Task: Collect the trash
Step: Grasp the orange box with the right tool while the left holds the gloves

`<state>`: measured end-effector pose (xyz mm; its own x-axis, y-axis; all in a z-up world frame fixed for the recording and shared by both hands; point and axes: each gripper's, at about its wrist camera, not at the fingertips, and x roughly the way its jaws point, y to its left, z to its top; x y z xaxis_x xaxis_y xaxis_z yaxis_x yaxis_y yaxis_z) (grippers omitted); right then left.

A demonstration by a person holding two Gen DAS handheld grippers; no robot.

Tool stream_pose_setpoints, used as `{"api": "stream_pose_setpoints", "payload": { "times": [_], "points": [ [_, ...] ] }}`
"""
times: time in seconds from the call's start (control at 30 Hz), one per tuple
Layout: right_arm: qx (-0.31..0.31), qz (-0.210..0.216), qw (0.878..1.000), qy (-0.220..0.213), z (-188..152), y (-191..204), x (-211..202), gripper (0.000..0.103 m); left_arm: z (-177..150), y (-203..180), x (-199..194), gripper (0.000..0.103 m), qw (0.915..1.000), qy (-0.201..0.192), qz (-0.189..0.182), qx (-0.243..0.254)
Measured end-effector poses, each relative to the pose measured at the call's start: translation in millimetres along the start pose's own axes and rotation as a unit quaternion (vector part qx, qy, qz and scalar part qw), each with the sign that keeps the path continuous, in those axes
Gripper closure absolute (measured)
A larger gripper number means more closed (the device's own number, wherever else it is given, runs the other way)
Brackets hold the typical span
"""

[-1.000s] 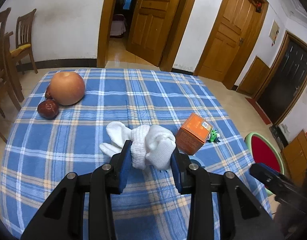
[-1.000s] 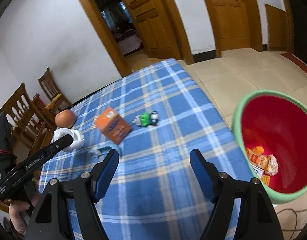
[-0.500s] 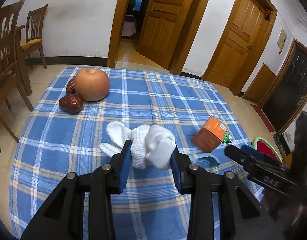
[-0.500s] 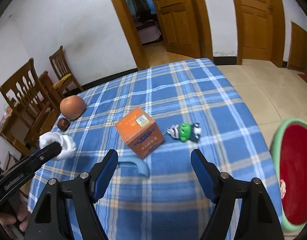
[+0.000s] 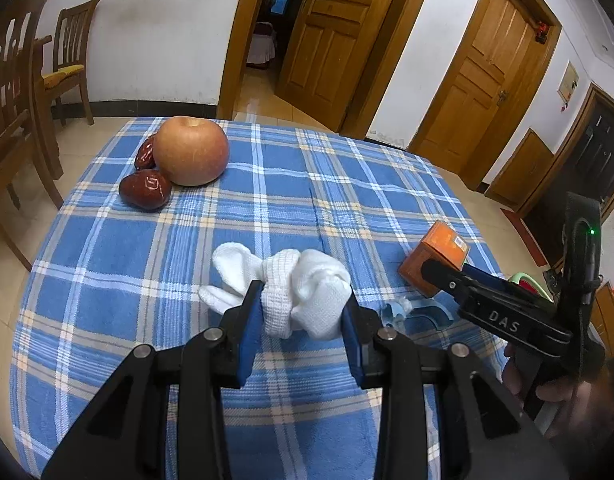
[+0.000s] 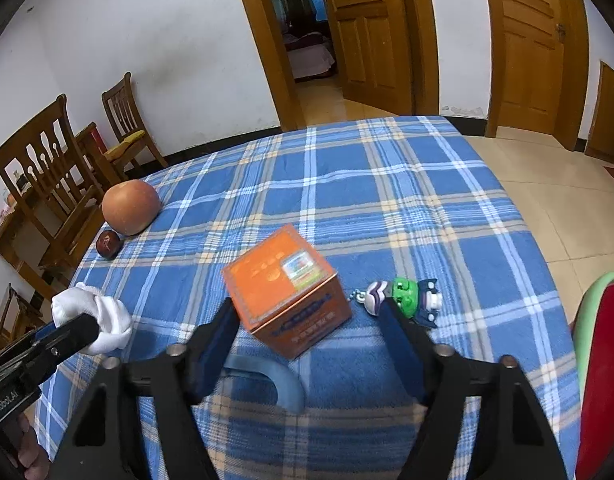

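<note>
We see white walls [image 5: 155, 32] | wooden doors [image 5: 331, 36] | tiled floor [image 6: 547, 184] | wooden chairs [image 6: 47, 184] by the wall

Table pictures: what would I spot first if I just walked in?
Probably the white socks, bunched up and squeezed in the left gripper just above the blue checked tablecloth. Next, the orange box in the middle, right in front of the right gripper, whose jaws have just been closing but do not press it yet. A big apple sits at the far corner by the chairs.
</note>
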<state>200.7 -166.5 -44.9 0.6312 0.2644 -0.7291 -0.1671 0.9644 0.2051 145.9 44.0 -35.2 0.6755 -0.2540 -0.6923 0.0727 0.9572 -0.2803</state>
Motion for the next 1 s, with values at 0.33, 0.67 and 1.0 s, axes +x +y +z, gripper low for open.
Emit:
{"api": "stream_pose_setpoints", "payload": {
  "times": [0.33, 0.67, 1.0],
  "points": [
    [-0.006, 0.002, 1.000, -0.002, -5, -1, -2, 0.083, 0, 0, 0, 0.066, 1.0000, 0.000, 0.000, 0.000],
    [0.032, -0.003, 0.999, -0.017, 5, -5, -8, 0.033, 1, 5, 0, 0.066, 0.9999, -0.009, 0.008, -0.012],
    [0.035, -0.035, 0.998, -0.029, 19, 7, 13, 0.018, 4, 21, 3, 0.066, 0.9990, -0.017, 0.026, -0.034]
  ]
}}
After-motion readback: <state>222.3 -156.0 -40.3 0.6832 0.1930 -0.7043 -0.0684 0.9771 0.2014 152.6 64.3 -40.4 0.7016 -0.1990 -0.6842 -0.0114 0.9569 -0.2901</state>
